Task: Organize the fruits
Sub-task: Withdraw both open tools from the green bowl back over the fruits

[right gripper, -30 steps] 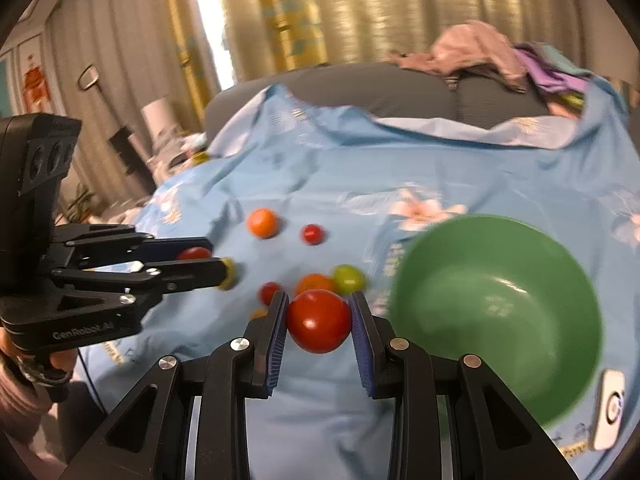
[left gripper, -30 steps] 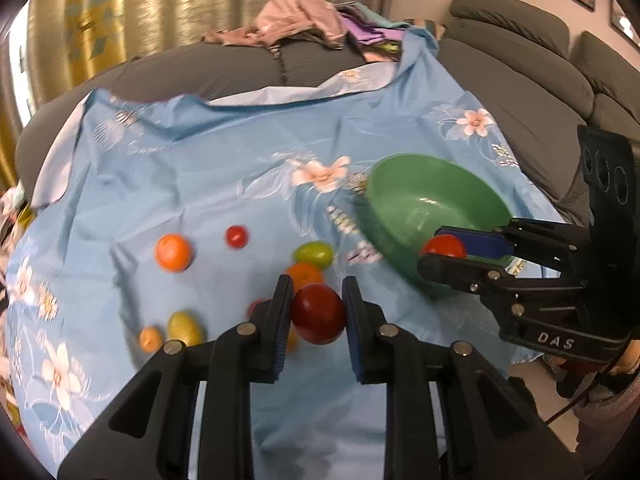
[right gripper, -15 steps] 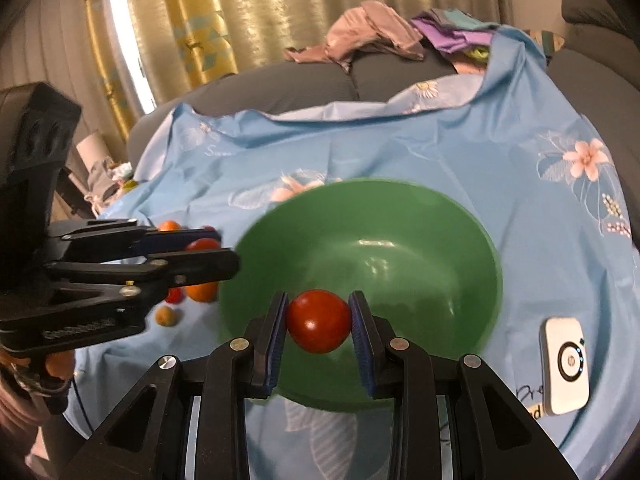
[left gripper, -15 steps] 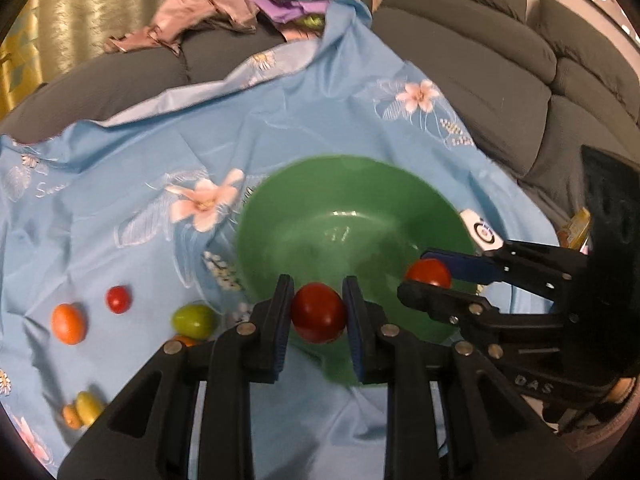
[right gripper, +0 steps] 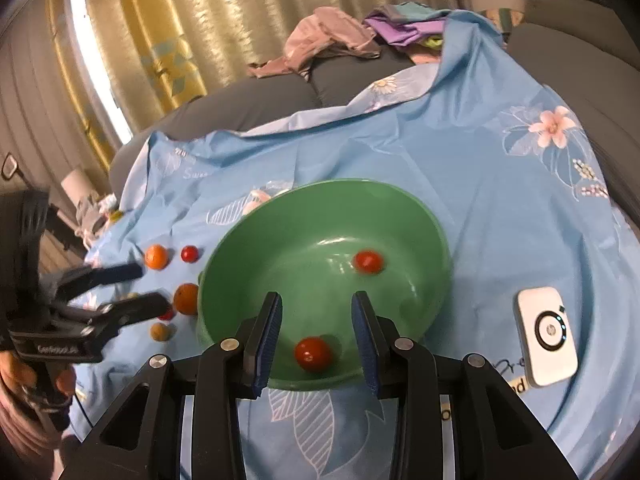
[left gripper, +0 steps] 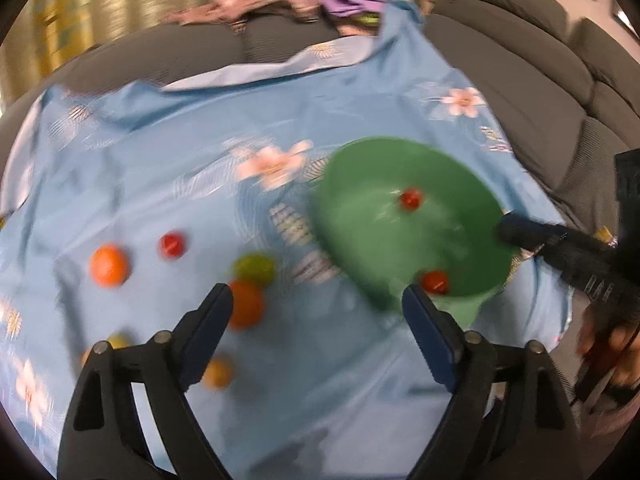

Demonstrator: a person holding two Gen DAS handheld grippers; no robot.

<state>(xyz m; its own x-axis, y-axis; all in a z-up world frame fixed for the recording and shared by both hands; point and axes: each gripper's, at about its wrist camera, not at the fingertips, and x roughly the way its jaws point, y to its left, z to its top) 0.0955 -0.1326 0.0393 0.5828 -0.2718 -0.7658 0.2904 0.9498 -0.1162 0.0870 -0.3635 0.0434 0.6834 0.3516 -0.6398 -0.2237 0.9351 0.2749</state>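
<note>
The green bowl [left gripper: 448, 236] [right gripper: 300, 276] sits on a blue flowered cloth and holds two red tomatoes [right gripper: 368, 261] [right gripper: 313, 354]. My right gripper [right gripper: 317, 334] hovers over the bowl's near rim. Its jaws are opening, and the nearer tomato lies between them with a gap at each pad. My left gripper [left gripper: 318, 312] is opening wide with nothing between its fingers, above the cloth left of the bowl. Loose fruit lies on the cloth there: an orange one [left gripper: 109, 265], a small red one [left gripper: 173, 244], a green one [left gripper: 255, 267] and an orange-red one [left gripper: 245, 309].
A white device [right gripper: 546, 332] lies on the cloth right of the bowl. Clothes [right gripper: 332, 40] are heaped on the grey sofa behind. A small yellow fruit [left gripper: 216, 372] lies close to my left fingers. Curtains hang at the back left.
Both grippers have let go of their red tomatoes, which now lie in the green bowl. The left gripper has opened wide and swung left, away from the bowl. The right one has parted slightly.
</note>
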